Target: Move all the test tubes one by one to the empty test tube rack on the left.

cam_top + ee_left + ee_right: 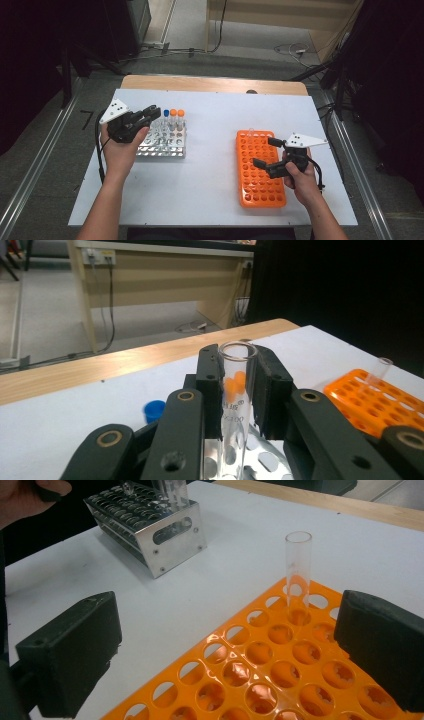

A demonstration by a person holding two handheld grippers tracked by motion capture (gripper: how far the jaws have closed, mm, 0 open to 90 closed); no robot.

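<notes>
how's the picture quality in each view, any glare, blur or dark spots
High view: even light on the white table, dark corners. Left gripper view: clear tube sharp in the left gripper, right background black. Right gripper view: glare on the orange rack, near jaws soft, metal rack reflective.

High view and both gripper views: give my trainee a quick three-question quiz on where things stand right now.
1. True or false: the left gripper is shut on a clear glass tube.
2. How many tubes stand in the orange rack?
3. The right gripper is: A) open, over the orange rack; B) holding a capped tube; C) resting on the metal rack.

Key: 1 true; 2 one, an uncapped tube near a far corner; 3 A.
</notes>
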